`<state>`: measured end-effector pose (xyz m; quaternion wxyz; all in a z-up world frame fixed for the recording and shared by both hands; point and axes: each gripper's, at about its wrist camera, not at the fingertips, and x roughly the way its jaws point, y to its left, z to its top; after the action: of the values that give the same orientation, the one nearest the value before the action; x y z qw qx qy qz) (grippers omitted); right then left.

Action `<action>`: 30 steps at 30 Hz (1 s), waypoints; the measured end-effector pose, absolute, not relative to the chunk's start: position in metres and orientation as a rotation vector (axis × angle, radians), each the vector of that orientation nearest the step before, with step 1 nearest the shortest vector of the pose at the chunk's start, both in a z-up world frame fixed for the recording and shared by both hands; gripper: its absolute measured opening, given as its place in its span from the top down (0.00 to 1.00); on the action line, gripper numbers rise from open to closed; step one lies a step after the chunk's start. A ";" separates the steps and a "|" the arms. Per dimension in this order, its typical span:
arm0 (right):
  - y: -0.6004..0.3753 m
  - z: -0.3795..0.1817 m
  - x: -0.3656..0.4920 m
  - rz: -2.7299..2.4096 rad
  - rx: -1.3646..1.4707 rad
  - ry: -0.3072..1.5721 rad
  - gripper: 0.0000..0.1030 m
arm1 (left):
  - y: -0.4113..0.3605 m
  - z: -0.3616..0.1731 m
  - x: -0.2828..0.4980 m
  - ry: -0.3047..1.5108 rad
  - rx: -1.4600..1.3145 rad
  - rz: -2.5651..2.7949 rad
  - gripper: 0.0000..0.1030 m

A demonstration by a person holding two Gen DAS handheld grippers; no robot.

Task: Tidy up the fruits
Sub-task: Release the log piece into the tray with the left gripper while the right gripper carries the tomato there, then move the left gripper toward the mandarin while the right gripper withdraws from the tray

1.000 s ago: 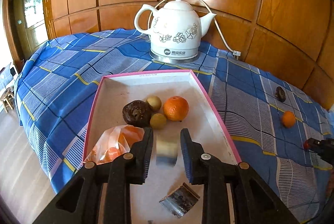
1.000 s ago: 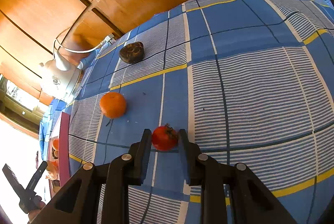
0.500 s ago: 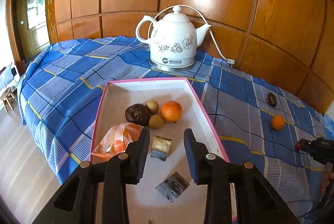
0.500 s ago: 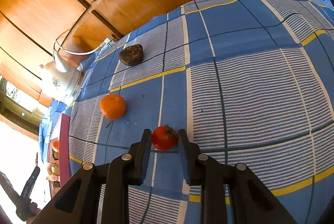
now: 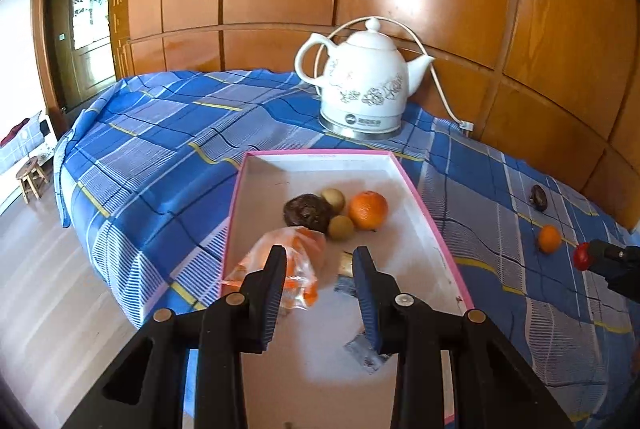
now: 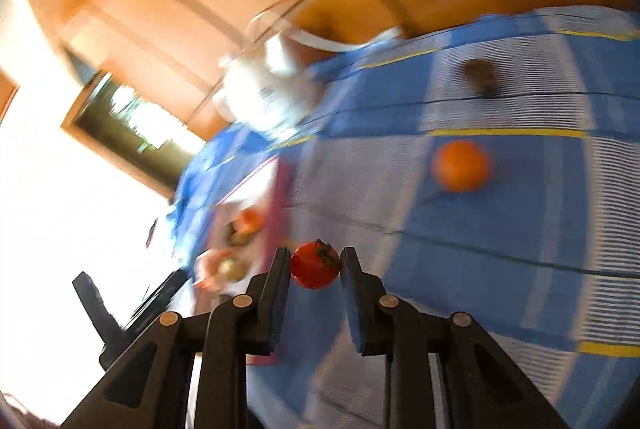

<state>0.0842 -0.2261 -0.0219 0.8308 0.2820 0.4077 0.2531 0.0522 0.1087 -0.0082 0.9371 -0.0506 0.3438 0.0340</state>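
Note:
A pink-rimmed white tray (image 5: 432, 217) lies on the blue checked cloth. In it are an orange (image 5: 368, 210), a dark brown fruit (image 5: 307, 213), two small green-yellow fruits (image 5: 341, 228), a plastic bag with orange pieces (image 5: 294, 261) and two small packets. My left gripper (image 5: 320, 269) is open and empty above the tray's near half. My right gripper (image 6: 315, 265) is shut on a red tomato-like fruit (image 6: 315, 265) and holds it above the cloth, right of the tray (image 6: 276, 201). It also shows at the left wrist view's right edge (image 5: 582, 257). A loose orange (image 6: 462, 165) and a dark fruit (image 6: 480, 75) lie on the cloth.
A white ceramic kettle (image 5: 366, 89) with a cord stands behind the tray against the wooden wall panels. The table edge drops to the floor on the left. A small stool (image 5: 30, 177) stands on the floor far left. The right wrist view is motion-blurred.
My right gripper has lifted the red fruit off the cloth and swung left toward the tray. My left gripper has pulled back and up from the tray, still open.

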 end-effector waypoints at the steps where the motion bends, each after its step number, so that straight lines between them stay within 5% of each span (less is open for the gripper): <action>1: -0.216 -0.020 0.086 0.563 0.584 0.871 0.75 | 0.110 -0.008 0.052 0.701 -0.107 0.074 0.66; 18: -0.091 -0.038 0.129 0.708 0.491 1.039 0.72 | 0.127 -0.023 0.057 0.741 -0.140 0.120 0.66; 30: -0.120 -0.030 0.109 0.590 0.424 0.970 0.72 | 0.133 -0.026 0.056 0.748 -0.158 0.139 0.66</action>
<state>0.1086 -0.1200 -0.0303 0.8219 0.1991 0.4561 0.2772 0.0565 0.1329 -0.0260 0.9255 -0.0769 0.3645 0.0678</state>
